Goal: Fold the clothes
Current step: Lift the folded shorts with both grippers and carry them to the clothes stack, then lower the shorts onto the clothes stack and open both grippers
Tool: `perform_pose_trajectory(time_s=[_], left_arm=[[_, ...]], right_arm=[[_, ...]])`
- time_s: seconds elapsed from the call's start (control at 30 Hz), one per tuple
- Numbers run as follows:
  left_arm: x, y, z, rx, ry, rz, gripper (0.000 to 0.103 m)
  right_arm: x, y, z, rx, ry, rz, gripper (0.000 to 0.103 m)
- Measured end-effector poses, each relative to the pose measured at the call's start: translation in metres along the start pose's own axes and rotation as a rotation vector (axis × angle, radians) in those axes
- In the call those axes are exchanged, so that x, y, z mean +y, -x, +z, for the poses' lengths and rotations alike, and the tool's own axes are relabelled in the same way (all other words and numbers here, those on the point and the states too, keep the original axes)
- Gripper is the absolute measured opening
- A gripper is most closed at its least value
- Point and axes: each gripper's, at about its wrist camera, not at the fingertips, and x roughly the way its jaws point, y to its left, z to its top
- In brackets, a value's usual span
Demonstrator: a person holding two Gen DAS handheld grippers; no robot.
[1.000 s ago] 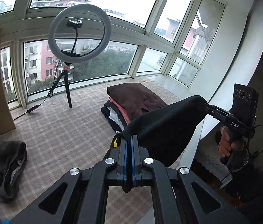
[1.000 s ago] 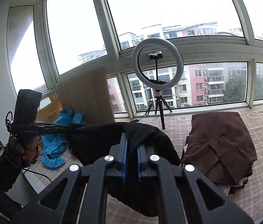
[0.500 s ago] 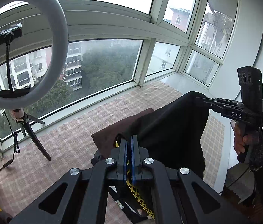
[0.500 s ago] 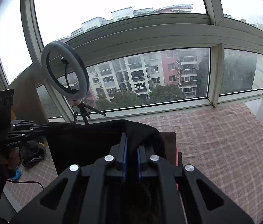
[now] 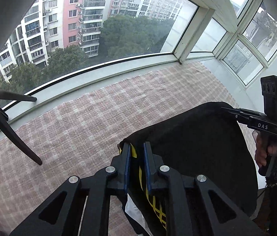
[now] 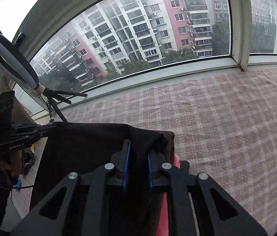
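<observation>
Left wrist view: left gripper (image 5: 136,153) jaws opening, black cloth garment (image 5: 197,143) edge between | right gripper (image 6: 138,151) likewise opening | pink checked mat (image 6: 227,127) bare toward window sill (image 6: 158,74).

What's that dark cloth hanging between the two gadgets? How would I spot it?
Start at the big curved window, then drop to the pink checked mat below it. Just above the mat, a black garment stretches between the left gripper and the right gripper, whose jaws are opening. It is plain black, unlike the pink clothing beneath it.
</observation>
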Motion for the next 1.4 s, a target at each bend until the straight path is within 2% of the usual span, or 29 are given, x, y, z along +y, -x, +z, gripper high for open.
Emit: perform_pose_trajectory(time_s=[0.07, 0.1, 0.13, 0.17, 0.2, 0.27, 0.37, 0.47, 0.53, 0.63, 0.67, 0.7, 0.73, 0.8, 0.87, 0.9, 1.0, 1.1, 1.17, 1.23, 1.3, 1.33, 1.37, 1.4], left_arm=[[0.006, 0.002, -0.002, 0.002, 0.012, -0.025, 0.016], [0.008, 0.007, -0.003, -0.004, 0.011, -0.024, 0.018], [0.009, 0.011, -0.004, -0.01, 0.009, -0.023, 0.023], [0.011, 0.016, -0.006, -0.015, 0.008, -0.022, 0.031], [0.014, 0.021, -0.007, -0.023, 0.011, -0.021, 0.033], [0.02, 0.034, -0.012, -0.042, 0.024, -0.016, 0.032], [0.019, 0.064, -0.034, -0.086, 0.011, -0.004, 0.032], [0.01, 0.093, -0.073, -0.093, -0.014, -0.023, 0.032], [-0.002, 0.106, -0.105, -0.083, -0.032, -0.035, 0.032], [-0.024, 0.111, -0.144, -0.044, -0.034, -0.114, 0.033], [-0.031, 0.105, -0.152, -0.025, -0.039, -0.134, 0.033], [-0.04, 0.096, -0.159, -0.004, -0.049, -0.147, 0.033], [-0.048, 0.086, -0.165, 0.018, -0.063, -0.14, 0.033], [-0.055, 0.079, -0.169, 0.03, -0.053, -0.111, 0.029], [-0.06, 0.084, -0.172, 0.012, -0.03, -0.107, 0.029], [-0.064, 0.095, -0.17, -0.029, -0.033, -0.119, 0.029], [-0.091, 0.114, -0.162, -0.113, -0.103, -0.143, 0.029], [-0.112, 0.095, -0.156, -0.08, -0.156, -0.186, 0.034], [-0.112, 0.073, -0.158, -0.02, -0.153, -0.13, 0.032], [-0.101, 0.064, -0.164, 0.017, -0.117, -0.073, 0.031], [-0.089, 0.084, -0.176, -0.013, -0.069, -0.051, 0.032], [-0.085, 0.099, -0.183, -0.042, -0.065, -0.018, 0.037], [-0.083, 0.114, -0.19, -0.074, -0.067, 0.023, 0.05], [-0.081, 0.128, -0.198, -0.107, -0.077, 0.07, 0.061]], right_arm=[[-0.019, 0.004, 0.002, 0.01, -0.092, 0.091, 0.022], [-0.027, 0.008, 0.004, 0.007, -0.132, 0.116, 0.027], [-0.034, 0.013, 0.004, 0.004, -0.162, 0.112, 0.03], [-0.04, 0.021, 0.004, -0.005, -0.179, 0.081, 0.032], [-0.04, 0.031, 0.003, -0.023, -0.179, 0.036, 0.032], [-0.034, 0.054, -0.004, -0.081, -0.148, -0.054, 0.032], [0.0, 0.08, -0.027, -0.115, -0.03, -0.08, 0.032], [0.045, 0.1, -0.071, -0.103, 0.092, -0.12, 0.033], [0.064, 0.108, -0.102, -0.076, 0.111, -0.113, 0.033], [0.079, 0.104, -0.138, -0.031, 0.113, -0.1, 0.033], [0.083, 0.099, -0.146, -0.016, 0.135, -0.13, 0.033], [0.085, 0.094, -0.151, 0.004, 0.179, -0.198, 0.033], [0.085, 0.089, -0.155, 0.024, 0.206, -0.254, 0.033], [0.078, 0.086, -0.154, 0.057, 0.183, -0.304, 0.033], [0.08, 0.103, -0.152, 0.024, 0.149, -0.282, 0.033], [0.085, 0.114, -0.152, -0.009, 0.151, -0.273, 0.033], [0.108, 0.14, -0.157, -0.128, 0.183, -0.219, 0.035], [0.117, 0.134, -0.163, -0.164, 0.16, -0.161, 0.035], [0.117, 0.113, -0.167, -0.121, 0.143, -0.149, 0.035], [0.116, 0.097, -0.176, -0.034, 0.116, -0.19, 0.035], [0.116, 0.103, -0.188, -0.009, 0.082, -0.213, 0.035], [0.12, 0.116, -0.195, -0.036, 0.062, -0.215, 0.035], [0.129, 0.129, -0.202, -0.069, 0.053, -0.235, 0.037], [0.141, 0.14, -0.209, -0.101, 0.059, -0.273, 0.049]])
